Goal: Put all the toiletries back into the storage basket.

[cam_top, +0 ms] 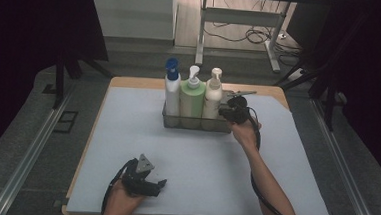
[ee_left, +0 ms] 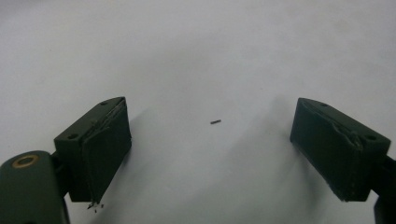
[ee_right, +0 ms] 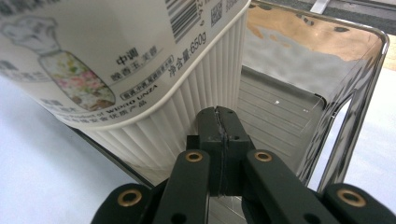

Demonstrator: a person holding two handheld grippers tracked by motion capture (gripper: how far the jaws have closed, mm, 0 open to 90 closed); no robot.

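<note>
Three pump bottles stand in a row in a metal rack [cam_top: 197, 124] at the back of the mat: a white one with a blue pump [cam_top: 172, 92], a green one [cam_top: 191, 100] and a cream one [cam_top: 212, 96]. My right gripper [cam_top: 227, 111] is at the rack's right end, beside the cream bottle. In the right gripper view its jaws [ee_right: 219, 116] are pressed together at the rack's near rim, just below the ribbed base of the cream bottle [ee_right: 140, 70]; whether the rim is pinched I cannot tell. My left gripper [cam_top: 157, 184] rests on the mat at the front left, its jaws wide apart over bare mat [ee_left: 210, 140].
The rack's shiny right compartment [ee_right: 289, 107] holds nothing. A pale blue mat [cam_top: 195, 163] covers the wooden table. A tiny dark speck [ee_left: 215, 122] lies on the mat between the left jaws. Metal rails [cam_top: 30, 153] run along both sides of the table.
</note>
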